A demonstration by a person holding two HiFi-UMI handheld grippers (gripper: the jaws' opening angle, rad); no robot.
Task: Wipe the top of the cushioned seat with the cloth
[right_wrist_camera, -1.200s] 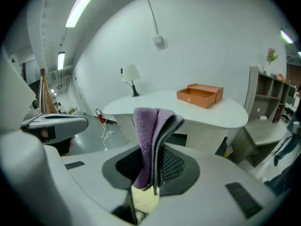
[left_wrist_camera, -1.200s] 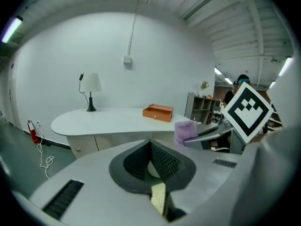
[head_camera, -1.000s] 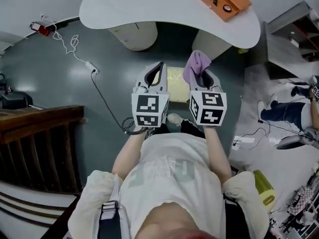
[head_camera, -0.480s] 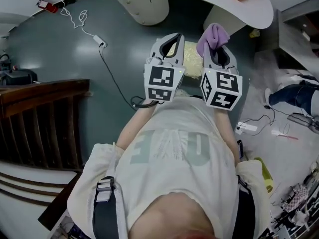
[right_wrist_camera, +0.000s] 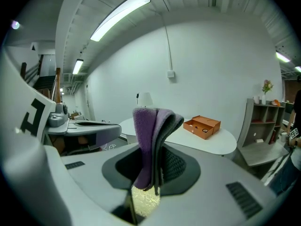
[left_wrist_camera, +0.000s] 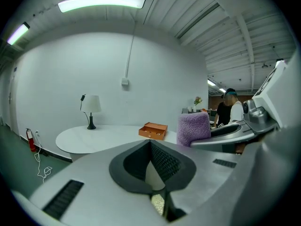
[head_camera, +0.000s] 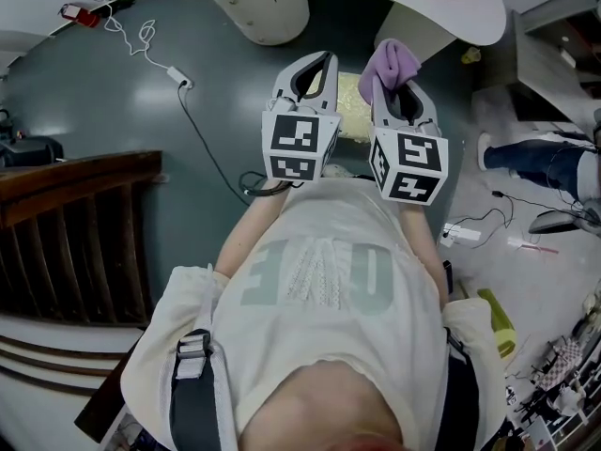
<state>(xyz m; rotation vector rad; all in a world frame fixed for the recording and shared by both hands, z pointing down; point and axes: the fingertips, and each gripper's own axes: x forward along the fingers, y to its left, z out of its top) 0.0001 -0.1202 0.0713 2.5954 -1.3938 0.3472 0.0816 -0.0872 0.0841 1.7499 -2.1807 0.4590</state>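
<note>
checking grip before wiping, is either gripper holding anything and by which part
The right gripper is shut on the purple cloth, pinching it near its folded lower end. The left gripper is shut, holding nothing.

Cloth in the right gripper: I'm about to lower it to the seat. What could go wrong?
1. The cloth is pinched near one end, most of it free beyond the right gripper; rubbing might drag it out.
2. The left gripper, shut and empty, sits close beside and could bump it.
3. Both grippers cover most of the cushioned seat in the head view, so edges are hard to judge.
</note>
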